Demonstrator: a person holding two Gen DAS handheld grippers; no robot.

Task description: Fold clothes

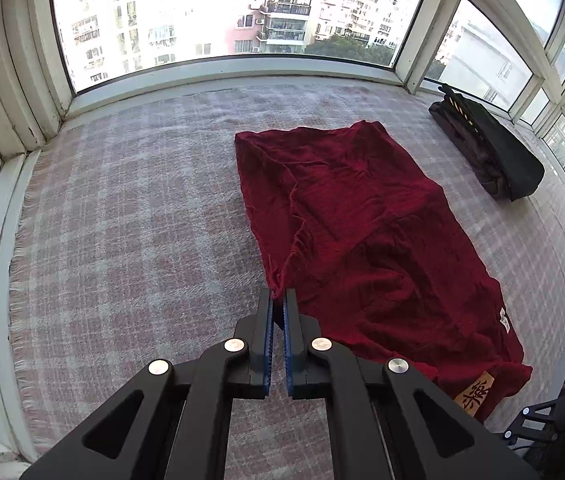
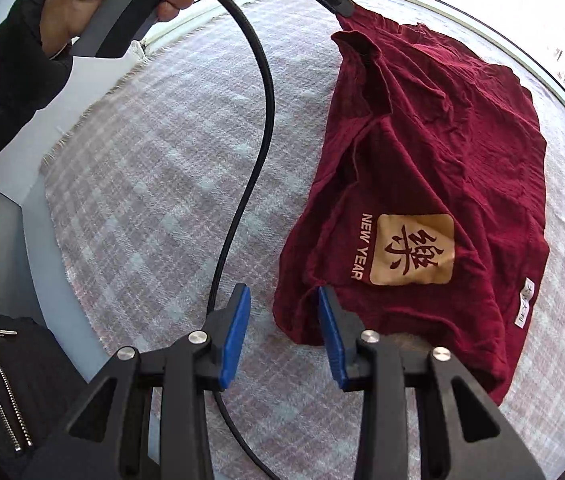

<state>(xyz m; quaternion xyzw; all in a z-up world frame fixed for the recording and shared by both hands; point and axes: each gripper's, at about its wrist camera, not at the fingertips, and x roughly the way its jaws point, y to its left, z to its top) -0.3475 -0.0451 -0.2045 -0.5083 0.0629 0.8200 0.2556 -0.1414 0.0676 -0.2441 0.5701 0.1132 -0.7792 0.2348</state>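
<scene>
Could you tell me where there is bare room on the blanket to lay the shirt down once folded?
Bare plaid blanket lies between the red shirt and the fringed edge by the window frame. The other side is crowded: a dark bundle lies beside the shirt.

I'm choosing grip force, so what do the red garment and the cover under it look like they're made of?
Red garment: soft matte cloth, probably cotton knit, since it creases and drapes limply where the left gripper pinches it. Plaid cover: fuzzy woven textile, perhaps wool or acrylic, with a fringed edge.
</scene>
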